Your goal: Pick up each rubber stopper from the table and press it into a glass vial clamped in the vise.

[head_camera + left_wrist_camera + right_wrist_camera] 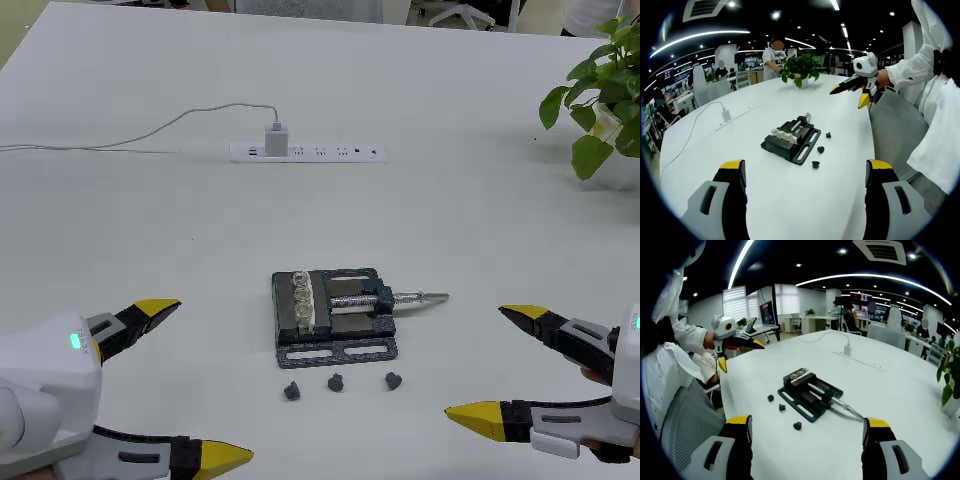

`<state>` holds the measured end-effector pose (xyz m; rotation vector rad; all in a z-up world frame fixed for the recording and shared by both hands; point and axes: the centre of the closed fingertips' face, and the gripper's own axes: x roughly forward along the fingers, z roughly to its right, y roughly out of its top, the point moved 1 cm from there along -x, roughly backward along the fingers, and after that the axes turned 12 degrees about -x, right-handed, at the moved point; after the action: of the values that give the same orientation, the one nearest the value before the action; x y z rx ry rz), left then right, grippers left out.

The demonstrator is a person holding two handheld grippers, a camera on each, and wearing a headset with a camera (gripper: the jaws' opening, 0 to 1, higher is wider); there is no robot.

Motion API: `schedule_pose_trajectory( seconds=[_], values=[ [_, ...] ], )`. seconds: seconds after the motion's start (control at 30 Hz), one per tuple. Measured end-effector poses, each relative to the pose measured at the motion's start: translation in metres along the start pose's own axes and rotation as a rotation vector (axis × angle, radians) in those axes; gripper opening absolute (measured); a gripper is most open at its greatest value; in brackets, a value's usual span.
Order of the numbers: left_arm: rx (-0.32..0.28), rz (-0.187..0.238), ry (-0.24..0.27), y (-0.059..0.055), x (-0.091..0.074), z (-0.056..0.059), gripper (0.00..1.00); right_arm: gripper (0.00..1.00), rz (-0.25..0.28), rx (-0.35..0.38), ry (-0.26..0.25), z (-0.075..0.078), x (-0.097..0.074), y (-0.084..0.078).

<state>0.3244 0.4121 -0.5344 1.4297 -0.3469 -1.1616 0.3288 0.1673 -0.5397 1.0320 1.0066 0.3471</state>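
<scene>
1. Black vise (335,315) sits mid-table (450,220). Its long axis runs left-right in the head view, and its screw handle (420,297) points toward your right gripper (477,360).
2. Glass vials (301,298) stand upright, in a row across that axis.
3. Three rubber stoppers (336,382) lie in a line just in front of the vise, apart from it.
4. Your left gripper (210,380) and right gripper are both spread wide, empty, and well apart from the vise.

head: above, looking down | gripper views: low, opposite sides | shared: vise (345,325)
</scene>
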Motion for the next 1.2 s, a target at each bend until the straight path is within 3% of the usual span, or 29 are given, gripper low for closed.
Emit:
schedule_pose_trajectory(
  seconds=[1.2],
  values=[
    [-0.004, 0.001, -0.008, 0.0012, 0.0011, 0.0009, 0.99, 0.87, -0.003, 0.007, -0.013, 0.0047, 0.0032, -0.0042]
  ],
)
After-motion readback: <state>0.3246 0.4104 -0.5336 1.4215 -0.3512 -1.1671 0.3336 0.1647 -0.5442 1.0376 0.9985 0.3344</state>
